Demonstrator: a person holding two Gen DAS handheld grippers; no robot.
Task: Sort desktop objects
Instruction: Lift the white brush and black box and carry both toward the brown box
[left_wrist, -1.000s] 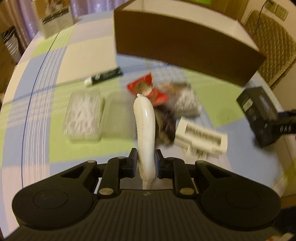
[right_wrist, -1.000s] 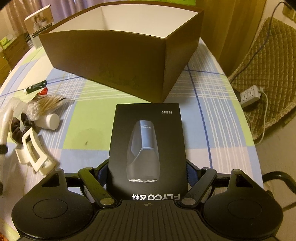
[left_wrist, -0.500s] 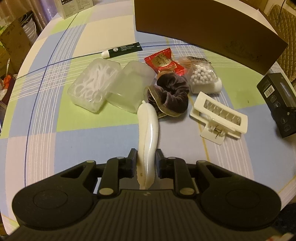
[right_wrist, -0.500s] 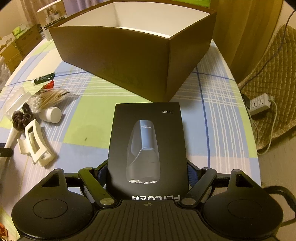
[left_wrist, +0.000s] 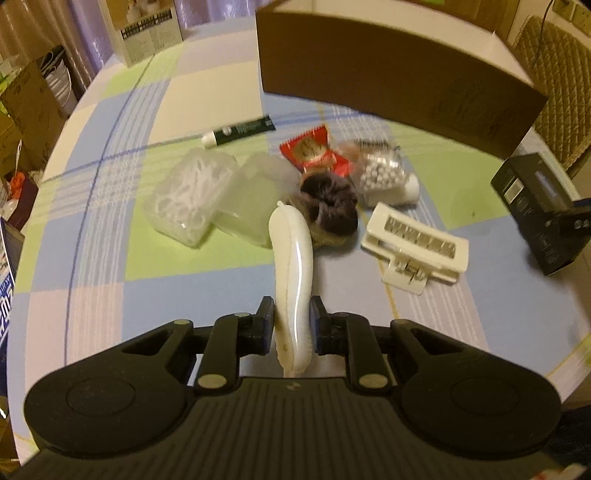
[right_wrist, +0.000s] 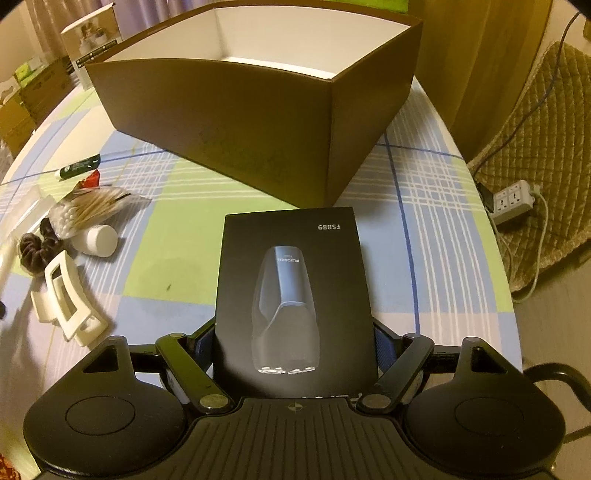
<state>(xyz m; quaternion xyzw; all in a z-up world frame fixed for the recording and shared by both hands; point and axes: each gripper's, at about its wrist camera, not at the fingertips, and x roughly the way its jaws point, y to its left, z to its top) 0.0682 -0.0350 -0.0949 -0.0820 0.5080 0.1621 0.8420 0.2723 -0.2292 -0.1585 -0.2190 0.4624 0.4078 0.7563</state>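
My left gripper is shut on a long white curved handle-like object that points away over the table. My right gripper is shut on a black shaver box, held flat above the checked tablecloth; the same black shaver box shows at the right edge of the left wrist view. An open brown cardboard box with a white inside stands just beyond the shaver box. The brown cardboard box fills the back of the left wrist view.
On the cloth lie a white hair claw, a dark scrunchie, a bag of cotton swabs, a red sachet, two clear plastic cases, and a green tube. A power strip lies on the floor at right.
The left gripper has swung and lifted with the white object, now blurred and farther from the pile. The right gripper has edged closer to the cardboard box with the shaver box.
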